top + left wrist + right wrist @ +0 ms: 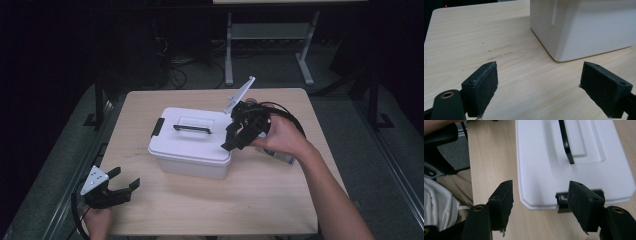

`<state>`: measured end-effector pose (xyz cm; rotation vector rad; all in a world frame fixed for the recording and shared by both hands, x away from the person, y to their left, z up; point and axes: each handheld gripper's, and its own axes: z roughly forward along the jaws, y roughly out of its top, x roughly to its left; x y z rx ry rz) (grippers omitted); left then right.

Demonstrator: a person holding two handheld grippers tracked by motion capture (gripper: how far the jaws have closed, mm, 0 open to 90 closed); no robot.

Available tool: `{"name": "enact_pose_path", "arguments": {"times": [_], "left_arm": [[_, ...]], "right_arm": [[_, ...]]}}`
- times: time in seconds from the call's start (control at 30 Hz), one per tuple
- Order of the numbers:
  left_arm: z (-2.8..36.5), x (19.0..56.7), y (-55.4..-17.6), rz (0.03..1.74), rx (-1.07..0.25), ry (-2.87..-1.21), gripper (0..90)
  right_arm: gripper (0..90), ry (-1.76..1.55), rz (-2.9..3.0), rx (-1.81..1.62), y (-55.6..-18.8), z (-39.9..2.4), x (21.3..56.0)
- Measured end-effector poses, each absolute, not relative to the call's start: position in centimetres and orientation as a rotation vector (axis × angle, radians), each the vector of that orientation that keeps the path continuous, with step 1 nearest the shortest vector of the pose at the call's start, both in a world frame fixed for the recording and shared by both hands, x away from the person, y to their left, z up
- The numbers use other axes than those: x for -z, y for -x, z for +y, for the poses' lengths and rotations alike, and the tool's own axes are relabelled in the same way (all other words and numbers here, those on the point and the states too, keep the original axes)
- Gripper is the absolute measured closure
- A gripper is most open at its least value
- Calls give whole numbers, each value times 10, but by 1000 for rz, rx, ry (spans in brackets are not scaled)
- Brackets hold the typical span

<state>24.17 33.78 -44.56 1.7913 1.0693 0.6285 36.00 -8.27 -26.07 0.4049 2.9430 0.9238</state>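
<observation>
A white plastic box [192, 150] with its lid on stands in the middle of the wooden table [250, 195]. The lid has a black handle [192, 128] and a black latch [157, 127] at its left end. My right gripper [230, 137] is open at the box's right end, just above the lid's edge. In the right gripper view, the right gripper [544, 205] has a black latch [562, 198] beside one jaw and the lid [541, 160] beyond it. My left gripper [127, 178] rests open near the table's front left corner. The left gripper [537, 85] points at the box's lower corner [579, 30], with nothing between the jaws.
A small pale object [280, 156] lies partly hidden under the right hand. Beyond the table stands a grey desk frame [270, 35], with cables on the dark floor. Bare tabletop lies in front of the box.
</observation>
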Motion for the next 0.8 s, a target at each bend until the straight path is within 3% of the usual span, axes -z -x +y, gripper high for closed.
{"name": "enact_pose_path", "arguments": {"times": [0.8], "left_arm": [[338, 445, -242, 1062, -625, -1784, 136]], "right_arm": [[385, -379, 2968, -906, -388, -40, 259]]}}
